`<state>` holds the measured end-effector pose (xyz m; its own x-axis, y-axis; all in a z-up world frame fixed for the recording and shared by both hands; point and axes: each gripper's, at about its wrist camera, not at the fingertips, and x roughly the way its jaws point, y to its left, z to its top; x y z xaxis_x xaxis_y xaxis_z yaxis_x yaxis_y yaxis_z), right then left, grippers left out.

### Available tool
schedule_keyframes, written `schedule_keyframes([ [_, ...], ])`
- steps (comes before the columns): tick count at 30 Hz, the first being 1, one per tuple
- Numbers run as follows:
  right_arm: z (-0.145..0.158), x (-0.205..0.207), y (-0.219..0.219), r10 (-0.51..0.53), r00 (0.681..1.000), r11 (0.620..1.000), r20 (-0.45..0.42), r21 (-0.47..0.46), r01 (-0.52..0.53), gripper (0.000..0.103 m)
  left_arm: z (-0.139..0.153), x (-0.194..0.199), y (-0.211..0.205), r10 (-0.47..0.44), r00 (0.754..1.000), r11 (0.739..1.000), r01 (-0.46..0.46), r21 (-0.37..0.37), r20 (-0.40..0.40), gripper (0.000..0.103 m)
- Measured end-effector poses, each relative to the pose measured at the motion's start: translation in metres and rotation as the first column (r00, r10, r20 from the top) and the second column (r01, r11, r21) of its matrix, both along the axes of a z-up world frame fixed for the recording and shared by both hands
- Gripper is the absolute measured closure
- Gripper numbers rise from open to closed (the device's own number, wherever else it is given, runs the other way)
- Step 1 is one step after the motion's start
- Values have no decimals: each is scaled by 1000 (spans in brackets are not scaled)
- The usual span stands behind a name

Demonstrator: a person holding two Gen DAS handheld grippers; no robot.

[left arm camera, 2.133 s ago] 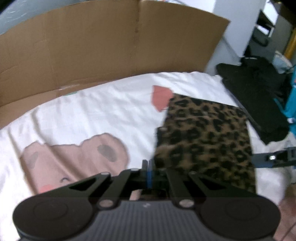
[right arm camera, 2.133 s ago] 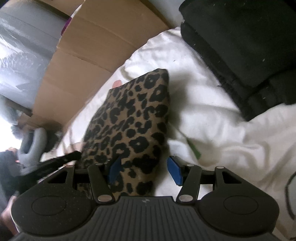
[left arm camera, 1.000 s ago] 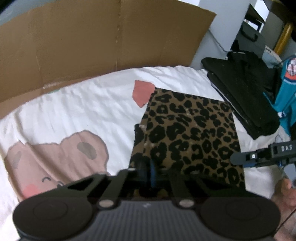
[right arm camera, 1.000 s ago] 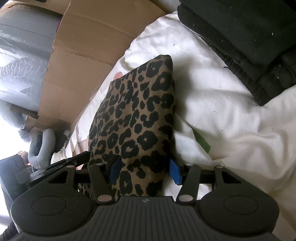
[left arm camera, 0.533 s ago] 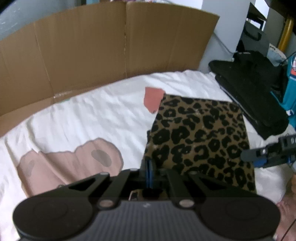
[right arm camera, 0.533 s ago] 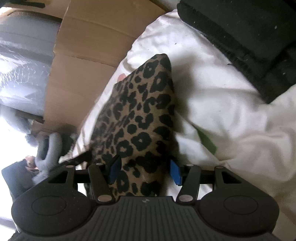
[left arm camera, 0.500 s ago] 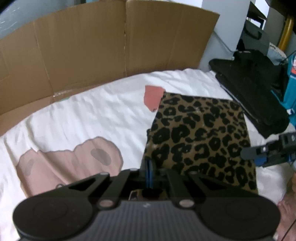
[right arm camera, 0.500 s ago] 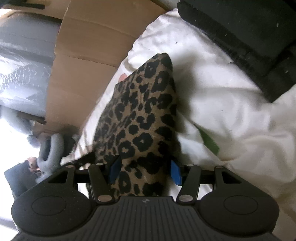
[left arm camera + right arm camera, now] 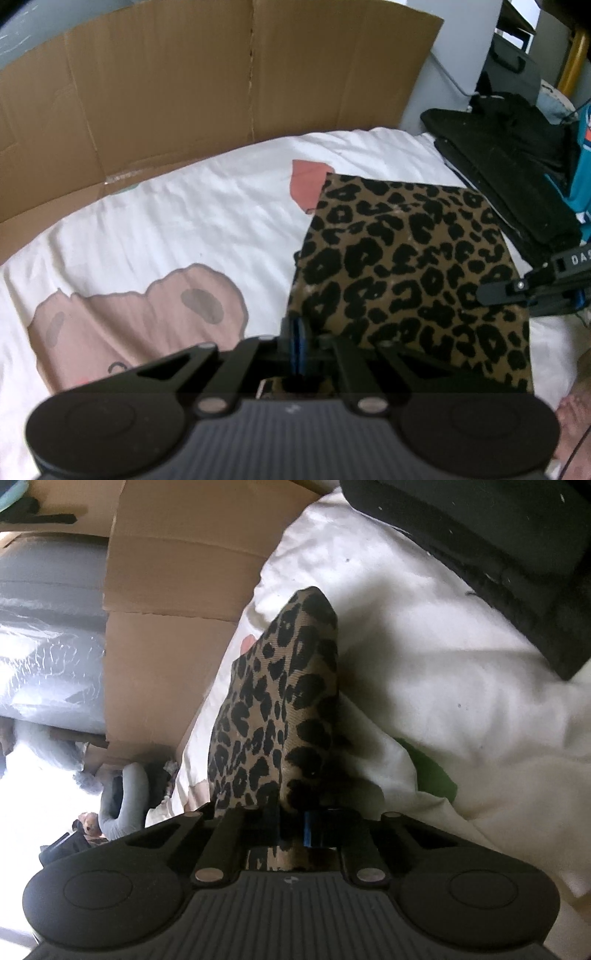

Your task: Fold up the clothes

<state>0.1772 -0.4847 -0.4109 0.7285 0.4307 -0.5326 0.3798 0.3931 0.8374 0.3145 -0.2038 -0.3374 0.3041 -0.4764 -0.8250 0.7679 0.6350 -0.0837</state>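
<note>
The right gripper, whose jaws stood wide around the leopard-print cloth's near edge half a second ago, has just been closing and now pinches that edge at 6 o'clock.

A tall sheet of creased brown cardboard stands across the upper half of the left wrist view, its lower edge meeting a bed covered in a white cotton sheet printed with a pale pink cartoon animal. At upper right, a pale grey cabinet wall rises beside a yellow metal post, with daylight behind them. In the right wrist view, the same cardboard fills the upper left, flanked by a grey surface wrapped in clear plastic film. Strong white light burns out the lower left edge, where a grey padded curved shape sits among blurred clutter.
</note>
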Motion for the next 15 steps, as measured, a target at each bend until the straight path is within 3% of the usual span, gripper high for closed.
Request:
schedule_keyframes([
  [3,4,1,-1,2,1000,1000,2,-3,-2,97,6,9,4,28,999,997,-30,-67,-38,81],
  [8,6,0,-2,6,1000,1000,-3,-18,-6,98,-2,12,-1,1,996,996,-10,-90,-93,53],
  [13,6,-1,-3,4,1000,1000,-7,-25,-4,98,-15,17,7,22,986,992,-42,-119,-164,52],
  [15,8,-1,-3,5,1000,999,-4,-31,-5,98,-20,21,10,28,974,988,-62,-145,-224,61],
])
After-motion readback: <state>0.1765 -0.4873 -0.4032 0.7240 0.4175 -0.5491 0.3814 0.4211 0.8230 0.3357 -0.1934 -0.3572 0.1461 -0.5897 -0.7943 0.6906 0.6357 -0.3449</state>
